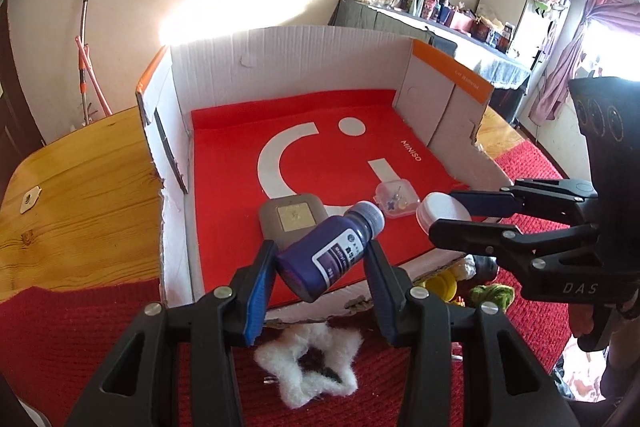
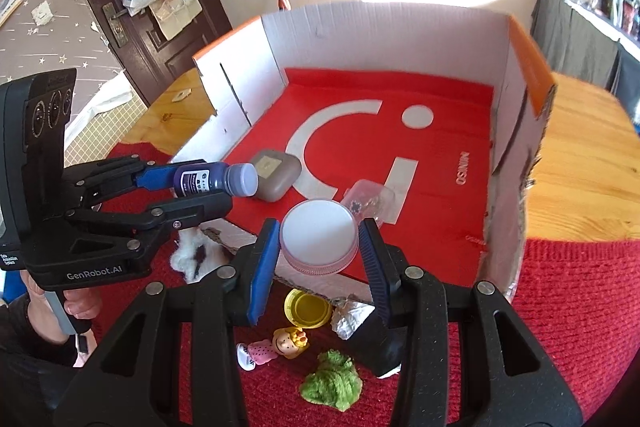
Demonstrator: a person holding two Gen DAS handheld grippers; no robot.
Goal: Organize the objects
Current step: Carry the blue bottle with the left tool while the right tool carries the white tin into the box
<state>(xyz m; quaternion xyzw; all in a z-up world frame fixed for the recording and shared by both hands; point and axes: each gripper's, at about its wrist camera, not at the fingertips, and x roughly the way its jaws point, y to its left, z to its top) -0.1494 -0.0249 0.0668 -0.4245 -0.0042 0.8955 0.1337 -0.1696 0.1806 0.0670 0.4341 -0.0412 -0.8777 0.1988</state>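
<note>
A shallow cardboard box (image 1: 288, 59) with white inner walls and orange-edged flaps sits on a wooden table (image 1: 76, 187), its floor covered by a red sheet (image 1: 320, 131) with white shapes. Three things lie inside it, all near the open front edge: a grey-brown case (image 1: 286, 217) with a pale square on top, a small clear plastic box (image 1: 396, 197) holding tiny pieces, and nothing else on the red sheet farther back.

The left gripper (image 1: 318, 259) has its jaws closed on a dark blue bottle (image 1: 320, 251), the blue pads pressing its sides. The bottle sits between the jaws, over the front edge of the cardboard box. Its long axis is tilted: the grey cap points up and away from the gripper, toward the right, while the base hangs low between the pads. The label faces the camera. The grey-brown case lies just past the left jaw, behind the bottle.

The right gripper (image 2: 318, 247) clamps a round white-topped jar (image 2: 318, 241) with a pinkish ribbed rim between its pads; the flat top faces up toward the camera. The clear plastic box lies just beyond the jar, touching or nearly so; I cannot tell which.

Below the right jaws, outside the box on the red knitted cloth (image 2: 580, 299), lie a yellow lid (image 2: 307, 309), a small doll figure (image 2: 276, 345), a green fuzzy clump (image 2: 332, 381) and crumpled foil (image 2: 352, 317). A white fluffy star (image 1: 308, 363) lies under the left jaws.
</note>
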